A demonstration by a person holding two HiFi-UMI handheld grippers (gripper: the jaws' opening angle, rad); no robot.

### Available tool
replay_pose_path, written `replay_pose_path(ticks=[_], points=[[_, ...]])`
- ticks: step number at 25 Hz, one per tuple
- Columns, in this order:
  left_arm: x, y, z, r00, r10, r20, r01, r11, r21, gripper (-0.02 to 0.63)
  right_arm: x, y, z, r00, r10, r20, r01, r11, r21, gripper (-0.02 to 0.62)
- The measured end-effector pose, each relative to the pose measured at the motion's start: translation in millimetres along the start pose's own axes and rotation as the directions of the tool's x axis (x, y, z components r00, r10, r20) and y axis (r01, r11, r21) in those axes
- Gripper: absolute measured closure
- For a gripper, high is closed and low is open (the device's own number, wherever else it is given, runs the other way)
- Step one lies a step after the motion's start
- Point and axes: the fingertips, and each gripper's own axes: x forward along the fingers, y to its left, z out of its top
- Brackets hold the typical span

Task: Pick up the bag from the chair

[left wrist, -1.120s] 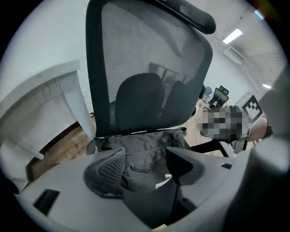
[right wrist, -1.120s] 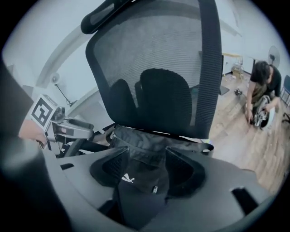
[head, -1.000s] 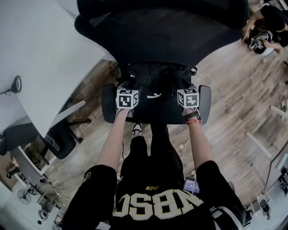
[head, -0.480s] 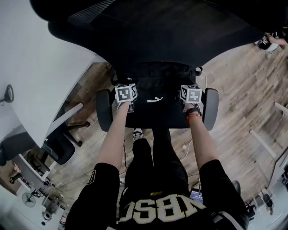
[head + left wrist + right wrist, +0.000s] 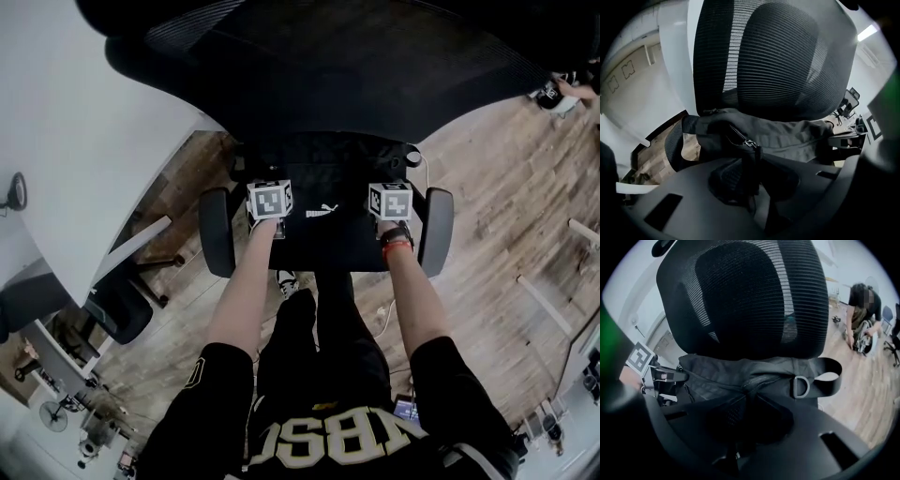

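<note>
A black bag [image 5: 324, 184] with a white logo lies on the seat of a black mesh office chair [image 5: 347, 66], against its backrest. My left gripper [image 5: 268, 187] is shut on a fold of the bag's left end, beside the zipper pull [image 5: 750, 142]. My right gripper [image 5: 389, 187] is shut on a fold of the bag's right end, close to the strap's D-ring [image 5: 800, 386]. In the left gripper view the bag [image 5: 787, 136] bunches up into the gripper [image 5: 749, 161]. The right gripper view shows the bag [image 5: 717, 373] drawn likewise into the gripper [image 5: 744, 401].
Armrests [image 5: 215, 230] [image 5: 438, 228] flank the seat on both sides. A white desk [image 5: 75, 141] stands to the left, with another chair [image 5: 122, 305] beneath it. Wooden floor lies to the right. A person [image 5: 861, 310] crouches on the floor far off at the right.
My head has come closer over the chair, so the backrest fills more of the view. Both grippers have shifted slightly inward along the bag, staying shut on its fabric.
</note>
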Motion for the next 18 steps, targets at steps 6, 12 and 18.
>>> replay_pose_path(ticks=[6,12,18], points=[[-30.4,-10.8,0.8,0.998,-0.047,0.043,0.049,0.998,-0.046,0.554,-25.7,15.1,10.0,1.000,-0.019,0.024,0.018,0.999,0.034,0.558],[-81.1,-18.0,21.9,0.984,-0.107,0.142,0.118,0.990,-0.075,0.557,-66.3,32.8,23.3,0.995,-0.006,0.099,-0.003,0.996,0.085,0.558],[-142.4,-24.0,39.2,0.970,-0.111,0.218,0.128,0.990,-0.065,0.557,-129.9,60.8,42.2,0.979,-0.044,0.198,0.040,0.999,0.022,0.558]])
